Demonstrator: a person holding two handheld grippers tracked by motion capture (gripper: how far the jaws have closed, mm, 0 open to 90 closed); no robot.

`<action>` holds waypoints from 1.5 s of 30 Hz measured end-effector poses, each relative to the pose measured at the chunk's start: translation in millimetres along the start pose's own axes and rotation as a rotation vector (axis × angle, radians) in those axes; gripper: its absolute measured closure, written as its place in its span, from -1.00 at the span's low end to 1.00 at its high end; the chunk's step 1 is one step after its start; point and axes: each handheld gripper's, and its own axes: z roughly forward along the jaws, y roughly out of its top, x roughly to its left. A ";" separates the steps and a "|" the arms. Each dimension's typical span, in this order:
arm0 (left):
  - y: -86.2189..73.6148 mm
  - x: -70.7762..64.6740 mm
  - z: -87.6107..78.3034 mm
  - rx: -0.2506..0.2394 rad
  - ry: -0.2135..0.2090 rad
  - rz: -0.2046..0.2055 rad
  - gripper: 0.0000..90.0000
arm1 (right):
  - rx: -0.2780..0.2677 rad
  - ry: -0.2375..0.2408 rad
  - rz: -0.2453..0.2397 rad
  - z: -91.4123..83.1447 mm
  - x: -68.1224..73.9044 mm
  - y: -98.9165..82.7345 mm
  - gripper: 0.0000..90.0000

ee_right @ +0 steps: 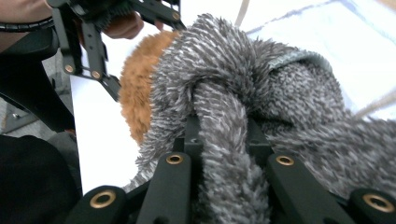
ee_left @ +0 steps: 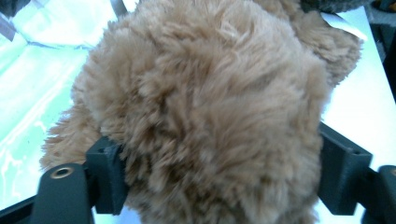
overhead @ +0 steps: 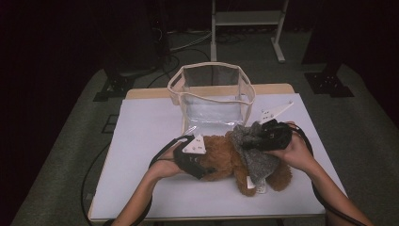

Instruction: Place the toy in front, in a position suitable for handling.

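Two grippers busy: left gripper clamps brown plush bear; right gripper pinches fold of grey knit garment.

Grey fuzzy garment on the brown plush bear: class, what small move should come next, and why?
Probably the right gripper, shut on a fold of the grey fuzzy garment, should pull it off the brown plush bear, because the left gripper clamps the bear's head steady.

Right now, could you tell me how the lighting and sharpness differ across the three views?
High view: dim surroundings, the white table evenly lit, details small and soft. Left gripper view: the brown plush bear sits very close, slightly soft, with a washed-out greenish glare on the clear bag. Right gripper view: the grey knit garment is fairly sharp centrally, blurred at the right edge.
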 end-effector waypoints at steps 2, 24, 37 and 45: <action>-4.3 2.3 -2.0 -0.023 -0.009 -0.018 -0.61 | 0.006 -0.007 0.014 -1.2 -5.3 -5.9 0.71; -1.1 9.8 -21.8 -0.094 0.026 -0.010 -0.15 | 0.001 0.013 -0.025 16.1 8.1 16.3 0.71; -22.0 8.5 -37.8 -0.055 0.030 -0.039 -0.16 | 0.023 0.078 -0.044 43.1 15.8 31.6 0.70; -31.3 7.9 -46.5 -0.053 0.030 -0.049 -0.16 | 0.031 0.022 -0.043 40.0 4.8 50.1 0.70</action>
